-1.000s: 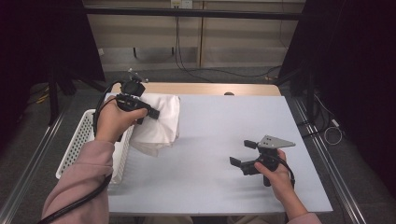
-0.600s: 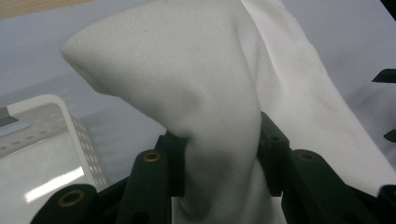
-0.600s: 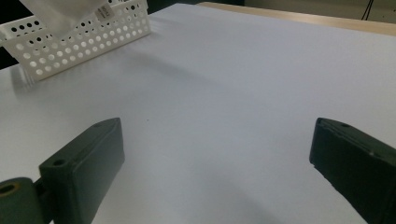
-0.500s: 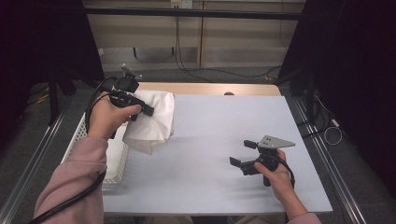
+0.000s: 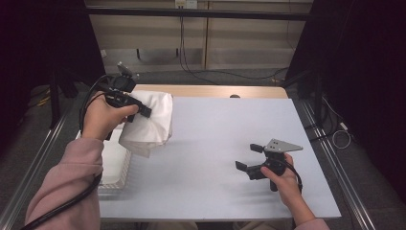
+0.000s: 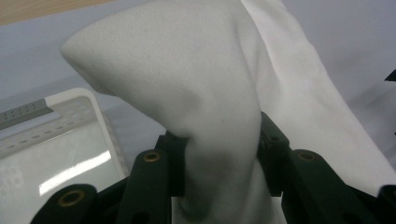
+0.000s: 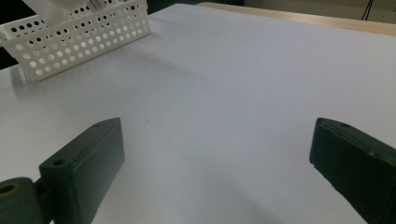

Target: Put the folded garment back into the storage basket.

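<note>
A white cloth hangs in a bunched fold above the table's left edge, beside the white basket. My left gripper is shut on its upper part. In the left gripper view the cloth is pinched between the two black jaws of that gripper and drapes away over the table. My right gripper rests low at the table's front right, held by a hand, jaws apart. In the right gripper view it stands open over bare table.
The pale table top stretches between the two hands. The perforated white basket sits at the table's left edge, its rim below the hanging cloth. A wooden strip runs along the far edge, and metal rails flank both sides.
My left gripper has shifted slightly left and up with the cloth still in it, and the cloth hangs a little differently. The right gripper has kept still.
</note>
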The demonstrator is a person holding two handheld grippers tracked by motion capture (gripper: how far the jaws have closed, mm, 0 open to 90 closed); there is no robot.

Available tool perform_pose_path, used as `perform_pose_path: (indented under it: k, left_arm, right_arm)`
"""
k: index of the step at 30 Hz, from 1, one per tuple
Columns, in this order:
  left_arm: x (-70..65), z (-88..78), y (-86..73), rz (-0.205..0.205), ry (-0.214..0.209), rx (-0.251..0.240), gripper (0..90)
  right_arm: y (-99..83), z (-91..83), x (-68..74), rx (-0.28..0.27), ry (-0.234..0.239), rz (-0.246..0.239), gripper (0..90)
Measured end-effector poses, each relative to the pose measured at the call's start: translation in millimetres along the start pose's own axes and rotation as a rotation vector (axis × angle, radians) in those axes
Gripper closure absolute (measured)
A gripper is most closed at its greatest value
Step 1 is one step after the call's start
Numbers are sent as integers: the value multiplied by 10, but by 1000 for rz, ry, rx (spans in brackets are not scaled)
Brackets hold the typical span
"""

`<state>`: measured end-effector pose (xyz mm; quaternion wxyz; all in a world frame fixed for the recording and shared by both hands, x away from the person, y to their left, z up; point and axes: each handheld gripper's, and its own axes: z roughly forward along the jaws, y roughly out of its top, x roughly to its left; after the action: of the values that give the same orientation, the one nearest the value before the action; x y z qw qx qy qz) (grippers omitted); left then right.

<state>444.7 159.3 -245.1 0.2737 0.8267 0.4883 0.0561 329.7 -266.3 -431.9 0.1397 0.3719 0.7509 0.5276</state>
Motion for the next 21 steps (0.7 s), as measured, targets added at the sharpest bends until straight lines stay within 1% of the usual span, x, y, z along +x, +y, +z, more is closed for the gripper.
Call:
perform_pose_path:
  k: [1, 2, 3, 4, 5, 6, 9, 12, 13, 14, 15, 16, 17, 18, 19, 20, 21]
  left_arm:
    - [0, 0, 0, 0, 0, 0, 646]
    - [1, -14, -2, -16, 5, -5, 646]
    - [34, -25, 4, 20, -3, 0, 646]
    - [30, -34, 3, 8, -2, 4, 646]
    - [13, -39, -2, -24, 5, -2, 646]
    - [46, -49, 6, 22, 3, 1, 646]
    - [62, -72, 9, 21, 4, 2, 646]
    - [82, -91, 5, 1, 10, 2, 645]
    - [82, -91, 5, 1, 10, 2, 646]
    - [100, -102, -1, -5, 15, -4, 646]
    - [114, -112, -2, -2, 10, -1, 646]
    - [131, -120, -3, 8, 16, -4, 646]
    - [131, -120, -3, 8, 16, -4, 646]
    - [140, -126, -7, -3, 16, -6, 646]
    - [155, -132, -8, 7, 18, -2, 646]
    - [161, -134, -11, 3, 18, -4, 645]
    - [157, -134, -16, -13, 21, -5, 645]
  right_arm:
    - [0, 0, 0, 0, 2, 2, 33]
    - [0, 1, 2, 0, 3, 2, 33]
    - [0, 3, 1, -1, 1, -4, 32]
    - [-1, 5, 2, 0, 3, -1, 33]
    - [-1, 6, 2, 0, 2, -1, 32]
    - [-1, 7, 1, -1, 2, -4, 33]
    - [0, 4, 0, -2, 3, -3, 32]
    - [0, 2, 2, -1, 2, 2, 33]
    - [0, 2, 0, -1, 3, -1, 32]
    - [0, 2, 2, -1, 2, 2, 32]
    - [0, 3, 0, -2, 3, -2, 33]
    - [0, 2, 1, -1, 3, 1, 32]
    - [0, 4, 1, -1, 2, -3, 32]
    - [0, 4, 1, 0, 3, 1, 33]
    - [-1, 4, 2, -1, 5, 4, 32]
    - [-1, 4, 2, 0, 2, 1, 33]
    - [0, 6, 1, -2, 3, -3, 32]
